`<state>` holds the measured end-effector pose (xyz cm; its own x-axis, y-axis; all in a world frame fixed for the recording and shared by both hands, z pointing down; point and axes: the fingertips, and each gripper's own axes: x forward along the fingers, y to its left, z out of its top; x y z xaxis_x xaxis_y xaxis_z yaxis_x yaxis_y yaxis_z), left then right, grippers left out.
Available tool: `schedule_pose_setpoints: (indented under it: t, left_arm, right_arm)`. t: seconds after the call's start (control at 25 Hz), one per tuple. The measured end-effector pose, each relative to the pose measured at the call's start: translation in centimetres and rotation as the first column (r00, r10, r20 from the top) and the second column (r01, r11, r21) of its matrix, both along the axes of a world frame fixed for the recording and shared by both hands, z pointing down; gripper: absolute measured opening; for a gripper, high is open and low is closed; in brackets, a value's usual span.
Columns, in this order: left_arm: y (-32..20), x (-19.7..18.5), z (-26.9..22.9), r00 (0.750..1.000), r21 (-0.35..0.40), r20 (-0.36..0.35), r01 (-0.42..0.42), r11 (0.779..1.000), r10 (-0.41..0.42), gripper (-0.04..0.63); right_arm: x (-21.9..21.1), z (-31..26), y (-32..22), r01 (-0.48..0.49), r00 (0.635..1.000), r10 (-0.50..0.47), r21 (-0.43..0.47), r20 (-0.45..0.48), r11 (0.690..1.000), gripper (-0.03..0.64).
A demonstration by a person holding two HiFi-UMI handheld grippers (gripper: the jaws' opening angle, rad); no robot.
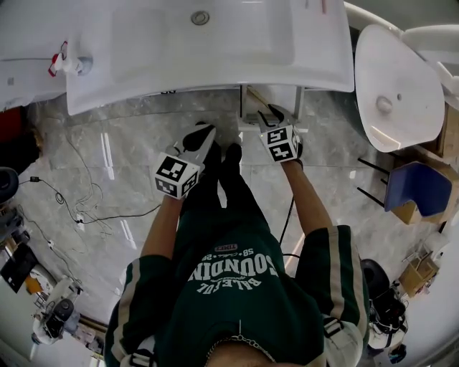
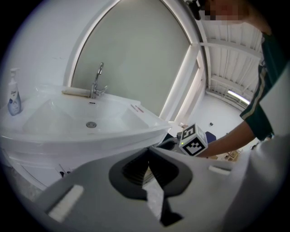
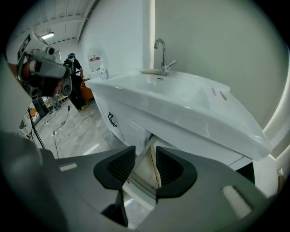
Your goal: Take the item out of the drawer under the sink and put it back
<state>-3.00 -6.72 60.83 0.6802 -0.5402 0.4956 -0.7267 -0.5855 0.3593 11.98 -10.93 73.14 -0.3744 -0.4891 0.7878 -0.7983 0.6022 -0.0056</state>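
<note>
Right tool [image 3: 145, 150] spread, empty, aimed at drawer [image 3: 145, 179] under sink [image 1: 201, 50]; left tool [image 2: 147, 158] pressed together, empty. Item unseen, prob. inside drawer. Risk: w/ tight clearance, jaws could clip sink rim, miss drawer edge.

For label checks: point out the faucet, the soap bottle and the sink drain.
faucet [image 3: 162, 56], right gripper view, upright neck.
soap bottle [image 2: 14, 102], left gripper view, bottle body.
sink drain [image 1: 200, 17], head view, metal ring.

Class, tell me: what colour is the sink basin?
The sink basin is glossy white, shown best in the head view.
</note>
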Motion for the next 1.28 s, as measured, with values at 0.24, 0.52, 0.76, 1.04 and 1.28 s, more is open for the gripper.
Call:
schedule_pose_setpoints:
  t: [0.24,0.52,0.76,1.04,1.28]
  left_arm:
    - [-0.2,-0.9,2.2,1.0,-0.029,0.026,0.008,1.0,-0.007,0.051]
    - [-0.2,-2.7,3.8,0.998,-0.045,0.053,0.039,0.998,-0.037,0.051]
    - [1.0,-4.5,5.4,0.995,-0.083,0.065,0.08,0.993,-0.075,0.051]
    - [1.7,-6.3,6.8,0.992,-0.108,0.07,0.108,0.988,-0.1,0.051]
    - [1.7,-7.5,7.6,0.991,-0.119,0.075,0.119,0.986,-0.111,0.051]
  right_arm:
    - [0.0,4.7,-1.3,0.057,0.996,-0.062,-0.076,-0.068,0.995,0.137]
    - [1.4,10.6,-2.6,0.092,0.982,-0.119,-0.172,-0.15,0.981,0.15]
    - [2.0,14.3,-3.0,0.127,0.96,-0.181,-0.244,-0.215,0.962,0.15]
    - [2.5,18.5,-2.5,0.131,0.932,-0.231,-0.333,-0.28,0.934,0.149]
    - [2.2,20.7,-2.5,0.108,0.928,-0.228,-0.371,-0.296,0.922,0.149]
